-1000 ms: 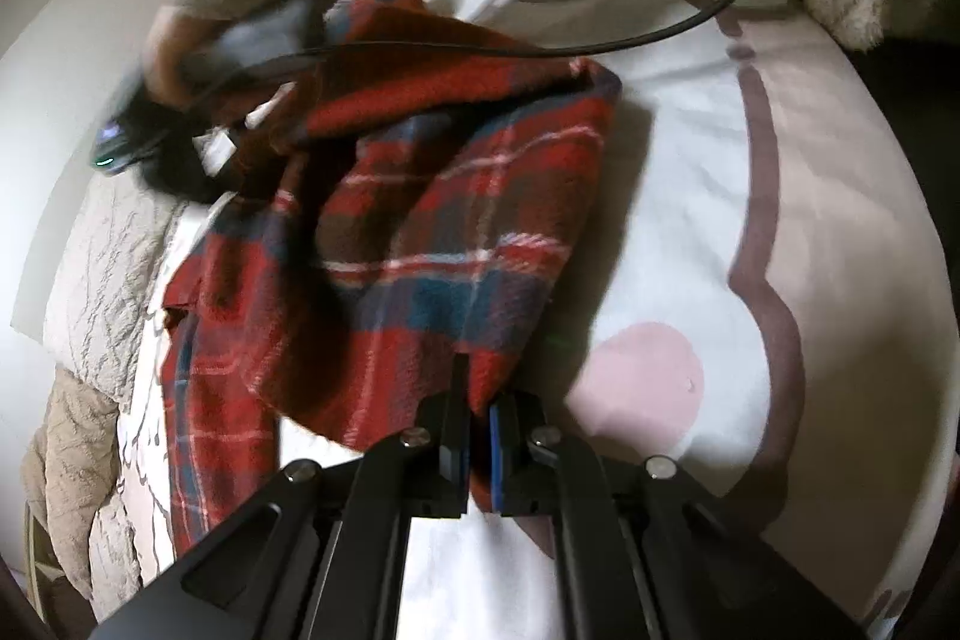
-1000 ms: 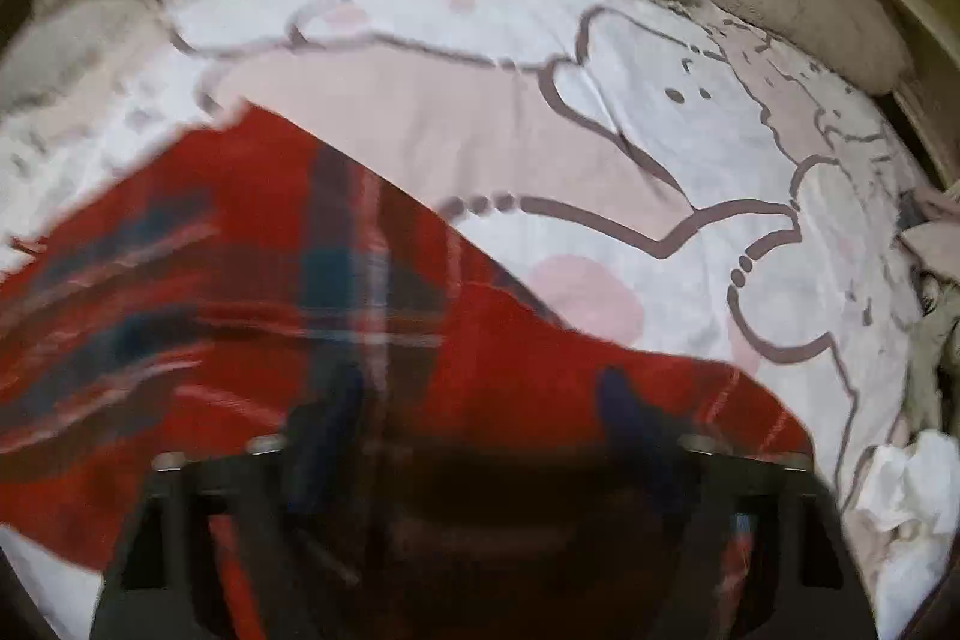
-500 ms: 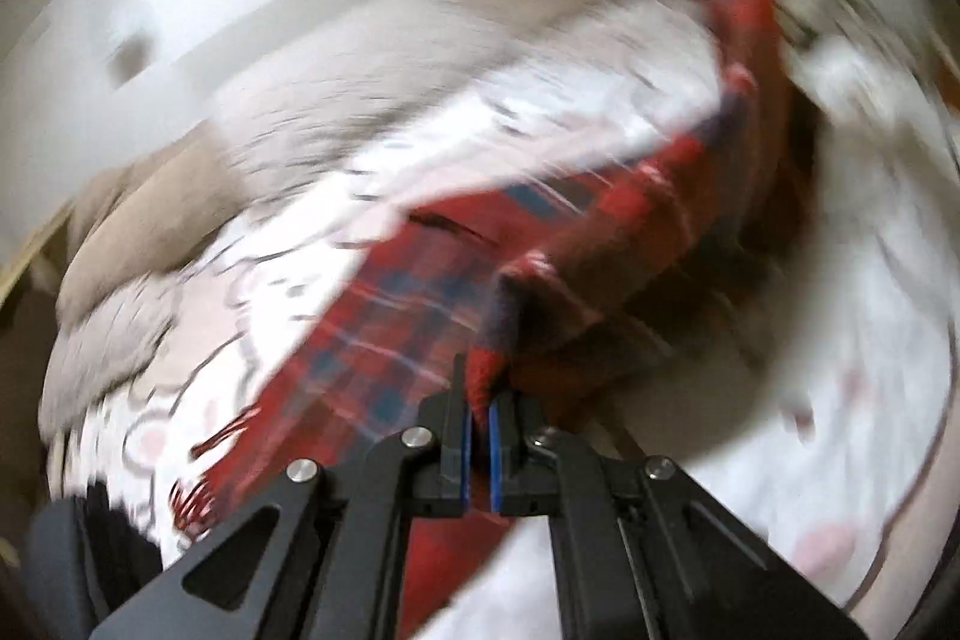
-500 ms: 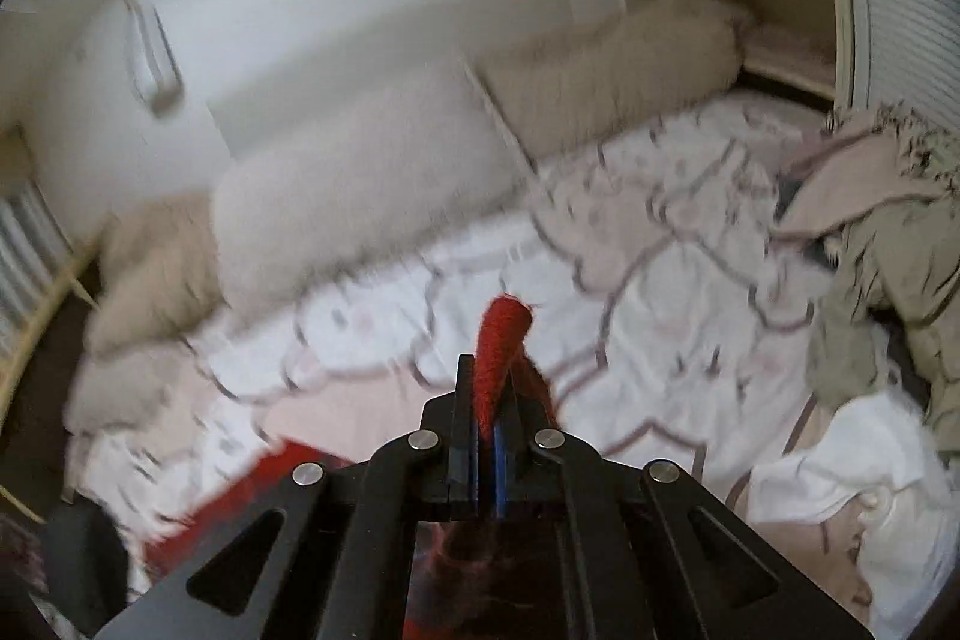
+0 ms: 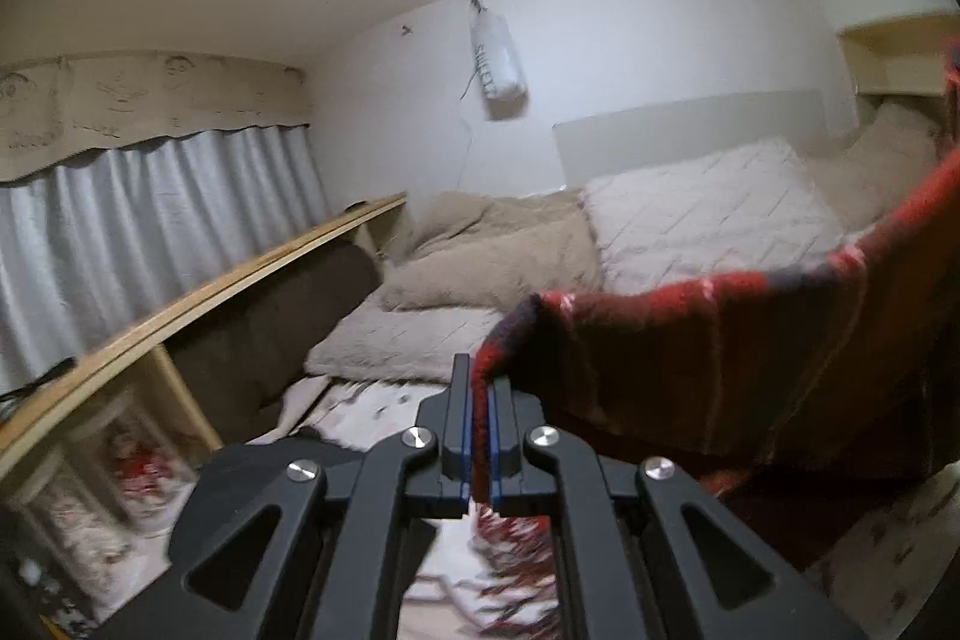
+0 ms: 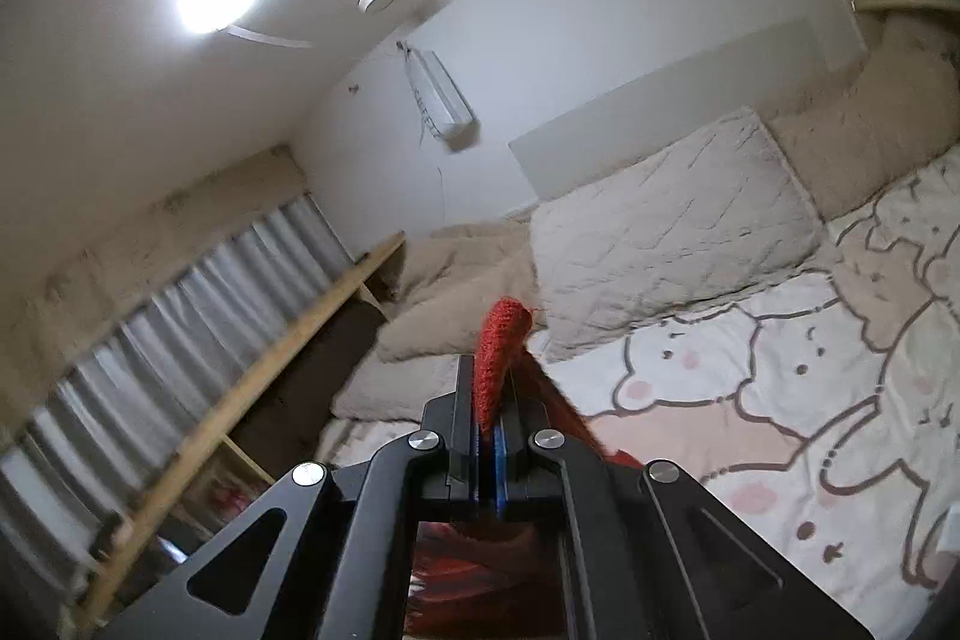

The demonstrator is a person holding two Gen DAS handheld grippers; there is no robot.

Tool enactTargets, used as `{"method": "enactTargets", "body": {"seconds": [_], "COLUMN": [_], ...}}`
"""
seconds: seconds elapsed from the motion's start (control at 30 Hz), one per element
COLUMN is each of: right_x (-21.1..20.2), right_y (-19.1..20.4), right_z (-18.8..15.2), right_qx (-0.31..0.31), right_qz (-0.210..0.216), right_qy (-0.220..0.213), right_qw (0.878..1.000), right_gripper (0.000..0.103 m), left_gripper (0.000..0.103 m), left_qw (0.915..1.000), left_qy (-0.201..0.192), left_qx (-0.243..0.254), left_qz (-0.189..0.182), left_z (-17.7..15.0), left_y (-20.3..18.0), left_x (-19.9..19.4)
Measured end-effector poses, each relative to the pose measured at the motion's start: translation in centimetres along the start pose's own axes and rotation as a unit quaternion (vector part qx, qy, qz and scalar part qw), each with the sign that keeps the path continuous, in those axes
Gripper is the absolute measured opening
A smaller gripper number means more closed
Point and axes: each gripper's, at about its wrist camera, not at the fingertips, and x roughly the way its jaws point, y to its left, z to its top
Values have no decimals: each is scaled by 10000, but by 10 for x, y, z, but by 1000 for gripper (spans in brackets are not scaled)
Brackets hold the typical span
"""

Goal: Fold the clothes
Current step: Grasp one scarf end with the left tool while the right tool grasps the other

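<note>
Left gripper (image 5: 480,400) clamped on scarf (image 5: 750,376) corner; right gripper (image 6: 492,400) clamped on another bit of edge. Scarf hangs in air above bed (image 6: 750,400), fringe dangling below. You risk slip: thin bite, woolly cloth. Pull hands apart unevenly and the fold skews. Low fringe may drag across bed.
</note>
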Motion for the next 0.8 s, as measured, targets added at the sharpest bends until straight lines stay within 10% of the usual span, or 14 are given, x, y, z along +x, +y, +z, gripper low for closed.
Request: {"method": "enactTargets", "body": {"seconds": [0.23,0.5,0.8], "right_x": [10,33,-2], "right_y": [-54,-97,-79], "right_z": [-113,-267,-319], "right_qx": [196,458,-462], "right_qz": [-1531,-2040,-2333], "right_qy": [1163,3534,3191], "right_qw": [9812,9118,9174], "right_gripper": [3,3,4], "left_gripper": [5,5,5], "left_qw": [9965,9879,9832], "left_qy": [561,595,952], "left_qx": [595,1378,1427], "left_qz": [-182,-399,-620], "left_z": [-38,-55,-71], "left_y": [-20,-72,-81], "left_x": [11,4,15]}}
